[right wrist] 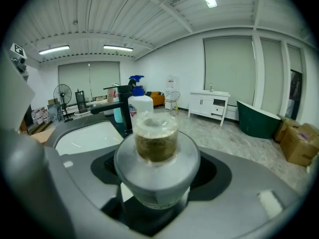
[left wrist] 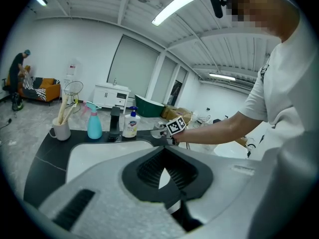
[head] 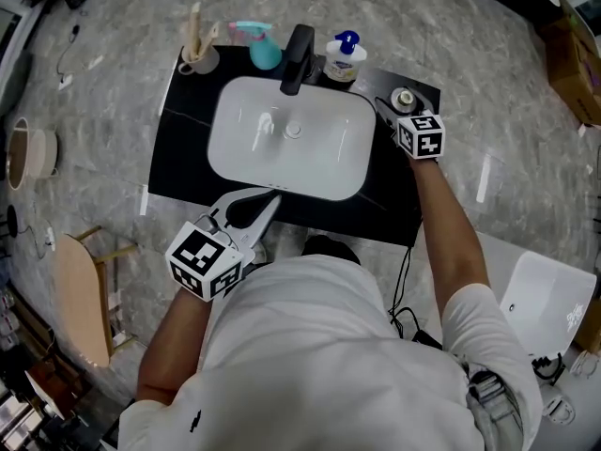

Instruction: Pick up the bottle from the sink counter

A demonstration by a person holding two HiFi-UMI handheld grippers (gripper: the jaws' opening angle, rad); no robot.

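Note:
A small grey bottle (right wrist: 157, 158) with a clear cap over brownish contents sits between the jaws of my right gripper (right wrist: 157, 185), which is shut on it. In the head view that bottle (head: 406, 98) is at the right end of the black sink counter (head: 178, 163), just ahead of the right gripper (head: 402, 111). I cannot tell whether the bottle rests on the counter or hangs just above it. My left gripper (head: 274, 198) is at the front rim of the white basin (head: 289, 139), shut and holding nothing. The left gripper view shows its jaws (left wrist: 164, 159) together.
Behind the basin stand a black faucet (head: 297, 59), a white pump soap bottle (head: 345, 58), a teal spray bottle (head: 264, 48) and a cup of brushes (head: 199, 56). A wooden chair (head: 80, 299) stands on the floor at left, a white basin-like piece (head: 549, 301) at right.

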